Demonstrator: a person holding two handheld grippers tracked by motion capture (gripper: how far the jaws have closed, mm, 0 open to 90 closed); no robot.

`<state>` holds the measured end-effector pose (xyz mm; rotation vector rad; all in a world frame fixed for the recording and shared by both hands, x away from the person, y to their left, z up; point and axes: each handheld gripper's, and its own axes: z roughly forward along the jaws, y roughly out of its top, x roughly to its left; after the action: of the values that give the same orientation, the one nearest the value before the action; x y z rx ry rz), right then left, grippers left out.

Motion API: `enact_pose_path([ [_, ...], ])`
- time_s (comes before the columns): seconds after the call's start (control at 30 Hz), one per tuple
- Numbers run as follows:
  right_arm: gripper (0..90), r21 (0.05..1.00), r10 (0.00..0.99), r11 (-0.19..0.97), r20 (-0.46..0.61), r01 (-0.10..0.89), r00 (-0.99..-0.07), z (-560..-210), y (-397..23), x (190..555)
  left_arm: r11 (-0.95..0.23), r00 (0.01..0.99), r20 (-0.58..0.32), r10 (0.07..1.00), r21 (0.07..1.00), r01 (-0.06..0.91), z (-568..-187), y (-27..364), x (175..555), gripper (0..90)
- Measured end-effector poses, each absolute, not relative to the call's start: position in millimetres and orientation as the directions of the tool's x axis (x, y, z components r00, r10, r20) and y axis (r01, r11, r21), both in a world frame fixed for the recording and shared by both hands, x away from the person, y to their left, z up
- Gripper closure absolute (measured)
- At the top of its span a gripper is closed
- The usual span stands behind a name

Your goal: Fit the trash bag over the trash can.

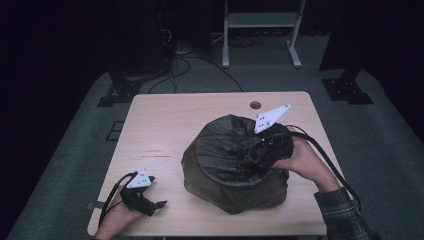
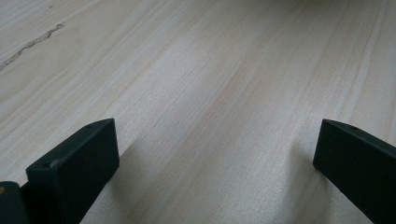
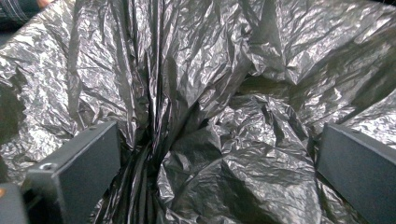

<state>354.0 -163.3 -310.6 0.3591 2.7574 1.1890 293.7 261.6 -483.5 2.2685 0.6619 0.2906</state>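
On the wooden table (image 1: 165, 125), right of its middle, sits a bulging black plastic bag (image 1: 225, 165); its contents are hidden by the crinkled film. At the bag's right side the right gripper (image 1: 265, 145) has its jaws spread wide, gathered folds lying between them. Left of the bag, well apart, the left gripper (image 1: 157, 205) rests spread over bare wood.

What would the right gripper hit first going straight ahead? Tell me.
Most likely the black plastic bag: the right gripper has its jaws open, with bunched film lying between them and directly ahead.
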Motion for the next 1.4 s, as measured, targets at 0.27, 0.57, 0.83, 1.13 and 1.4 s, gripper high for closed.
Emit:
enact_pose_path([
  [0.27,0.0,0.644,0.266,0.747,-0.059,0.167,-0.962,-310,-151,355,-0.591,0.841,0.009,0.541,0.716,0.373,-484,262,294,0.0],
  [0.57,0.0,0.517,0.262,0.833,-0.053,0.198,-0.964,-318,-134,356,-0.59,0.841,0.008,0.541,0.716,0.373,-484,262,294,0.0],
  [0.83,0.0,0.442,0.258,0.871,-0.045,0.213,-0.965,-323,-127,356,-0.59,0.841,0.008,0.541,0.716,0.373,-484,262,294,0.0],
  [1.13,0.0,0.355,0.261,0.906,-0.034,0.232,-0.965,-326,-120,358,-0.59,0.841,0.008,0.542,0.716,0.373,-484,262,294,0.0],
  [1.4,0.0,0.454,0.269,0.863,-0.041,0.222,-0.962,-309,-129,356,-0.59,0.841,0.008,0.541,0.716,0.373,-484,262,294,0.0],
])
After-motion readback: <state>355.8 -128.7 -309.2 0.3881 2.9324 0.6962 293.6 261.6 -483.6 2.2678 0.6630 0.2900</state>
